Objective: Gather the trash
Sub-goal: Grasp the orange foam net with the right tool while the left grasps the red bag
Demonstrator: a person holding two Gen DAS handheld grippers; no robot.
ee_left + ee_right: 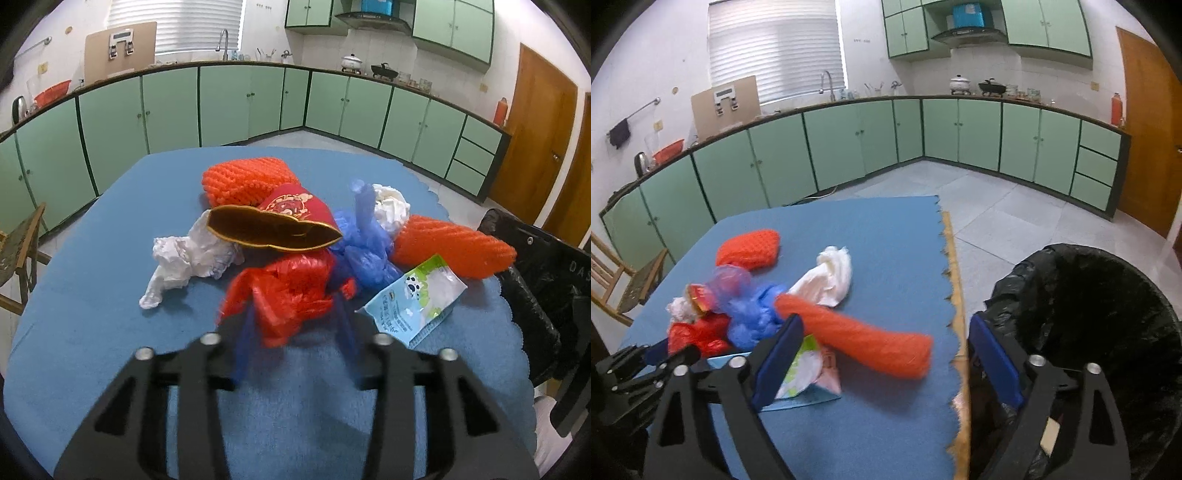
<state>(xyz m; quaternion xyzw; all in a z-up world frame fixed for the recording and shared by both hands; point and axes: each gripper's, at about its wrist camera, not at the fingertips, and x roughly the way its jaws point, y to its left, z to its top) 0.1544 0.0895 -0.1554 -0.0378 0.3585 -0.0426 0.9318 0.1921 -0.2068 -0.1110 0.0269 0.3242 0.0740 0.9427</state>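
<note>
With both sets of jaws seen parted and empty, the red plastic bag, low at centre on the blue worktop, is best straddled squarely by the left gripper before being carried to the black-lined bin.

a heap of trash lies mid-cloth: a crumpled red plastic bag nearest the front, a wrinkled white bag to its left, a red and gold paper box tipped on its side behind it. a blue plastic bag is bunched beside a white paper wad. two orange foam nets lie apart. a light-blue milk pouch lies flat. the black-lined trash bin stands open beside the table.
</note>
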